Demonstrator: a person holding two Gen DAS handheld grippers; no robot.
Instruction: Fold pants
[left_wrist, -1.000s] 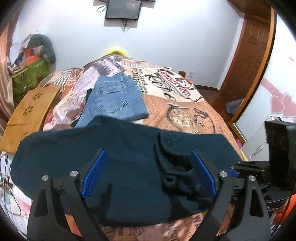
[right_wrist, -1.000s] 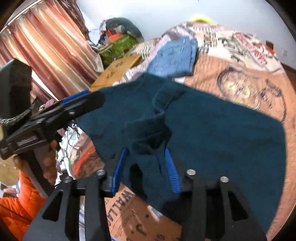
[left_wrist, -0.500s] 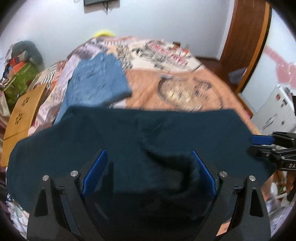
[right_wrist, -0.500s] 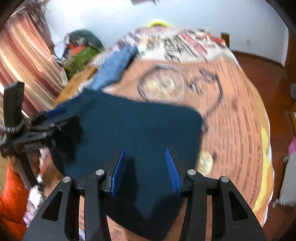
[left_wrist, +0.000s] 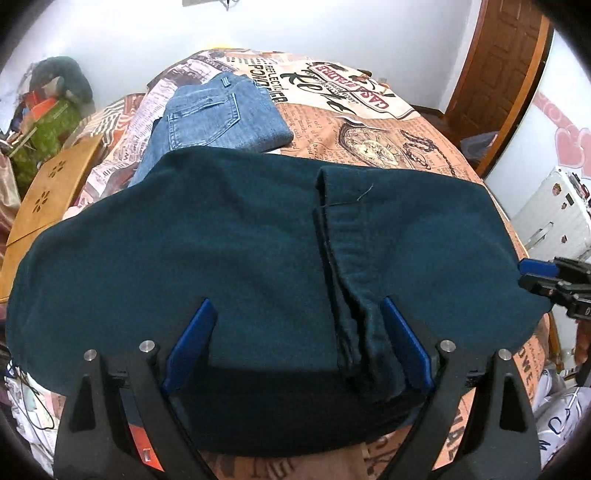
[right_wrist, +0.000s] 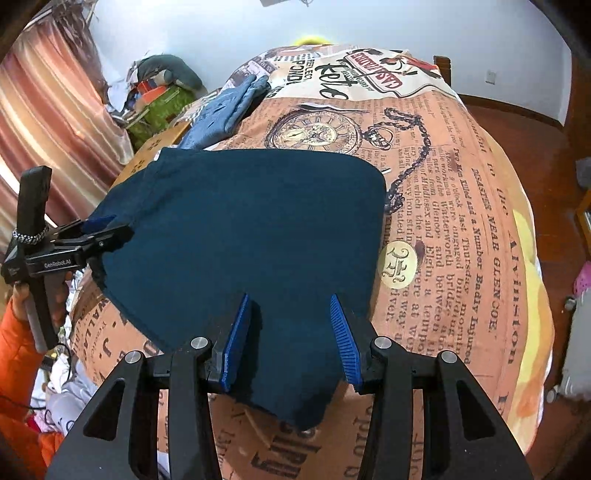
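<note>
At the bottom of the left wrist view the left gripper (left_wrist: 295, 347) stands with its blue pads wide apart, and the dark teal pants (left_wrist: 229, 258) pass between them, the bunched elastic waistband (left_wrist: 347, 243) running up from beside the right-hand pad; whether the pads actually press on the cloth cannot be told from here, though in the right wrist view that same gripper, at the left edge of the frame, has its tips at the pants' left edge. In the right wrist view the right gripper (right_wrist: 291, 332) is partly closed, with a lower corner of the pants between its pads and cloth hanging below them, so it looks to be grasping that corner. The pants lie near the front edge of the bed (right_wrist: 461, 258), spread on the newspaper-print cover. They already look doubled over into a broad slab, so my judgement is that the first fold is made and a further fold and smoothing are left. Their long axis runs across the frame from left to right, with the waistband seam crossing it from bottom toward top. Farther up the bed, upper left of centre, lie folded blue jeans (left_wrist: 218, 114), just beyond the teal cloth.
</note>
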